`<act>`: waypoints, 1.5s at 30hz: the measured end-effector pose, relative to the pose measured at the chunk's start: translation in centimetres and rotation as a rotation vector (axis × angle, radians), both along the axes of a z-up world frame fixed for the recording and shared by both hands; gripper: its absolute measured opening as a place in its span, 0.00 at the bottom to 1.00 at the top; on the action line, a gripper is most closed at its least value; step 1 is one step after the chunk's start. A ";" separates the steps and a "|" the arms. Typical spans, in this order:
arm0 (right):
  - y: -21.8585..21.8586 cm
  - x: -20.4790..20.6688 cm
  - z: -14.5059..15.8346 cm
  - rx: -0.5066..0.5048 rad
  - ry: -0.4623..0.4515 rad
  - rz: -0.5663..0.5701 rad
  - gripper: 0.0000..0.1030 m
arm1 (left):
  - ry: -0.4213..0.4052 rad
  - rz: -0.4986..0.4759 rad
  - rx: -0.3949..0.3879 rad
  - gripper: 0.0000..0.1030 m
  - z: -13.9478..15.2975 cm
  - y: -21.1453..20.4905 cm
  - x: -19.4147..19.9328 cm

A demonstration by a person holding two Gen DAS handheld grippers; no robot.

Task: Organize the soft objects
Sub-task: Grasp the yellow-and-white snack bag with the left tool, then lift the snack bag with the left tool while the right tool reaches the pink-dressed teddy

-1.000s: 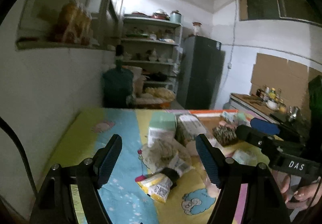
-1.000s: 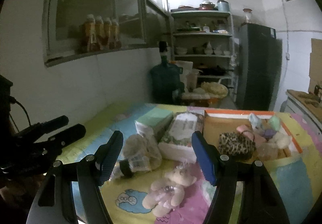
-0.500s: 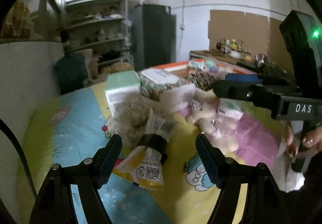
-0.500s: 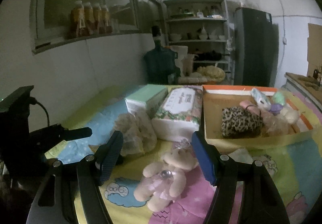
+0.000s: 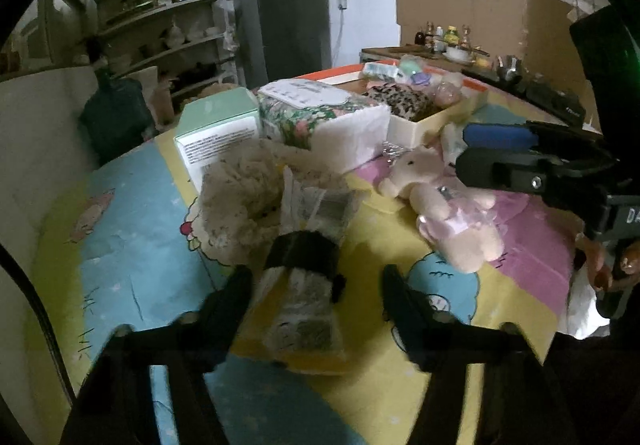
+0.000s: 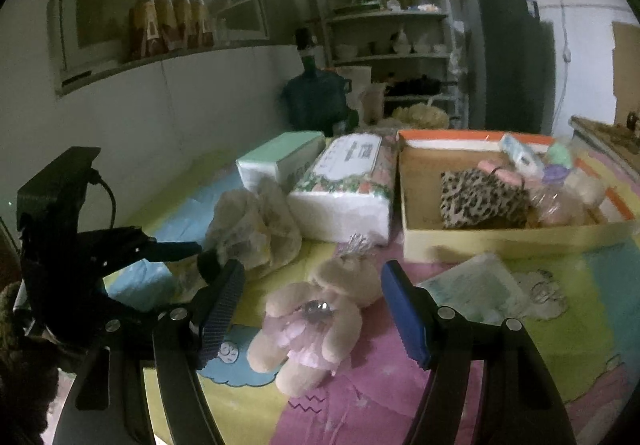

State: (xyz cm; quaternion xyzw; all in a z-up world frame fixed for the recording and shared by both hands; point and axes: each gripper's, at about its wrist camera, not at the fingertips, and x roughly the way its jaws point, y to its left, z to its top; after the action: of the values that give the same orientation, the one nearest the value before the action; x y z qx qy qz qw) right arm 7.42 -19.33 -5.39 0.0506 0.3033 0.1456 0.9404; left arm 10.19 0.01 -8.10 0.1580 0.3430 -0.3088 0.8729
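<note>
A: Cartoon-print surface (image 6: 580,305), cluttered. Why does the left gripper (image 5: 316,285) sit so low at the near left?

B: Its jaws are closing around the bagged packet (image 5: 304,305), not yet pinching. Earlier they stood wider and higher.

A: Rightward?

B: Right gripper (image 6: 312,301), wide and empty, straddles the plush bear (image 6: 316,321); box (image 6: 500,237) waits far right.

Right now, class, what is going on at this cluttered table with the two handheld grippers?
A person is sorting soft things on a cartoon-print tablecloth. The left gripper is closing around a clear plastic packet with a black band, though its fingers do not yet press it. The right gripper hangs open over a pale pink plush toy. An orange-rimmed cardboard box already holds a leopard-print pouch and other small items.
</note>
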 end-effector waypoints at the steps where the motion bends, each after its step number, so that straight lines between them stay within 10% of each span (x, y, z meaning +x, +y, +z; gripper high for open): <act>1: 0.0 0.1 -0.1 0.003 0.006 0.002 0.70 | -0.002 0.015 -0.005 0.40 0.1 0.3 0.2; 24: 1.6 2.4 -3.7 -0.048 0.139 -0.018 0.70 | -0.089 0.360 -0.296 0.37 2.4 4.8 -4.1; 29: 1.8 2.3 -3.8 -0.076 0.134 -0.016 0.49 | -0.108 0.386 -0.317 0.37 2.6 4.4 -4.8; 45: 1.4 0.8 -1.0 -0.029 0.041 0.048 0.41 | -0.109 0.433 -0.372 0.37 4.2 2.1 -4.8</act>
State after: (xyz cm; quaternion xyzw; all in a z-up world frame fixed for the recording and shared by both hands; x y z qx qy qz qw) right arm 8.25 -17.93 -6.40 0.0328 0.3258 0.1627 0.9308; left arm 5.42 2.14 -3.92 -0.0654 0.2588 -0.1638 0.9497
